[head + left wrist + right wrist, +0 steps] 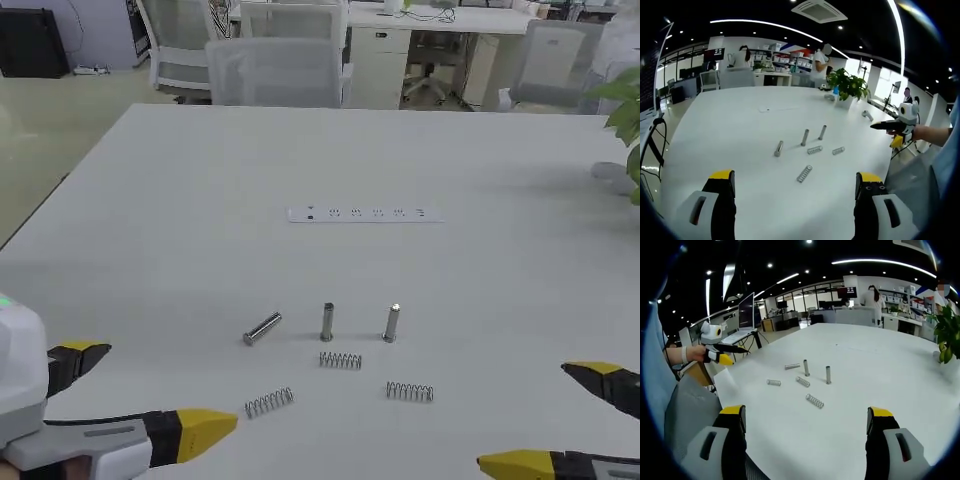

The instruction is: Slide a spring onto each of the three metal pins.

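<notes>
White workbench [180, 200] in an open office, with mesh chairs [275, 70] beyond its far edge, a potted plant [625, 115] at one side and a flush power strip [365, 213] near the centre of the top.

The left gripper [145, 392] has its yellow-tipped jaws spread wide with nothing between them. It is held at the near edge of the bench, and its own view looks between the tips across bare surface to the parts. The right gripper [548, 418] is equally wide and empty, at the opposite near corner. Both are well apart from the work.

Outward from the jaws lie three springs, loose on the surface and none yet on a pin. The near spring [269, 401] is closest to the left gripper, the far spring [340, 360] is just in front of the pins, and the side spring [410, 392] is closest to the right gripper. Behind them, in a row, the lying pin [262, 328] rests on its side, while the centre pin [327, 322] and end pin [391, 323] stand upright.

Handling, as judged:
- **Springs:** they look light, thin-wired and compliant, and are liable to roll, buckle or shoot out if squeezed hard. Grip lightly across the coils near mid-length, leaving one open end free to meet the pin tip.
- **Pins:** they look stiff, smooth and easily toppled. The lying pin probably needs steadying by its shank with the other gripper.
</notes>
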Tool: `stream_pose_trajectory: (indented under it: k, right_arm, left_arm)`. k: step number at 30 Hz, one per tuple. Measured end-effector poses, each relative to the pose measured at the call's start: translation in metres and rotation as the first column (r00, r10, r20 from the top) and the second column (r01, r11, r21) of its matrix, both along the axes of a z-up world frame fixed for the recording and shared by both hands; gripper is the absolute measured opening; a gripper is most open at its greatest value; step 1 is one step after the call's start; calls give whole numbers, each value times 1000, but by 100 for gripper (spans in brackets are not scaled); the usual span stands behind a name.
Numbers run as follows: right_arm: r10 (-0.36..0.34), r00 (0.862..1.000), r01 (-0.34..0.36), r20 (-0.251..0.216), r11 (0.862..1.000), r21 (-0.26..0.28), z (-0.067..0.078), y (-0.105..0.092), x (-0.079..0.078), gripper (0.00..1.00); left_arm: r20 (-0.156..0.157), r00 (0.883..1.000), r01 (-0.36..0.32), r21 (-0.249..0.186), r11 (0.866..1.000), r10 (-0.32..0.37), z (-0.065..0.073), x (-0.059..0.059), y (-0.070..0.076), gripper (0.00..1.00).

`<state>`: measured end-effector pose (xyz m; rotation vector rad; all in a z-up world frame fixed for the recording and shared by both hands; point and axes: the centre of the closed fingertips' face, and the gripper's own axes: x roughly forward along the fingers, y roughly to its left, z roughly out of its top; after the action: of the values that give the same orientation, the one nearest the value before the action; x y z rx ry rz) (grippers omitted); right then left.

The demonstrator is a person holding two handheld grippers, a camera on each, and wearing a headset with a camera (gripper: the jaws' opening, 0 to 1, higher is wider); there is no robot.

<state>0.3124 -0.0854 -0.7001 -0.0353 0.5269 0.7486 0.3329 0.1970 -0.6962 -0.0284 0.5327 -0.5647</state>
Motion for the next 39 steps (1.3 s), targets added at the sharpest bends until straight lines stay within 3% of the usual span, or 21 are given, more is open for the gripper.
stream_pose_trajectory:
  k: [11, 39]
  right_arm:
    - [1, 1000, -1, 0, 1000, -1, 0, 0, 1, 100]
    - [52, 999, -52, 3, 998, -48, -6, 8, 5, 100]
  left_arm:
    - [-3, 1000, -1, -5, 1000, 1, -1, -1, 0, 98]
    - [-10, 999, 36, 31, 999, -36, -6, 6, 1, 98]
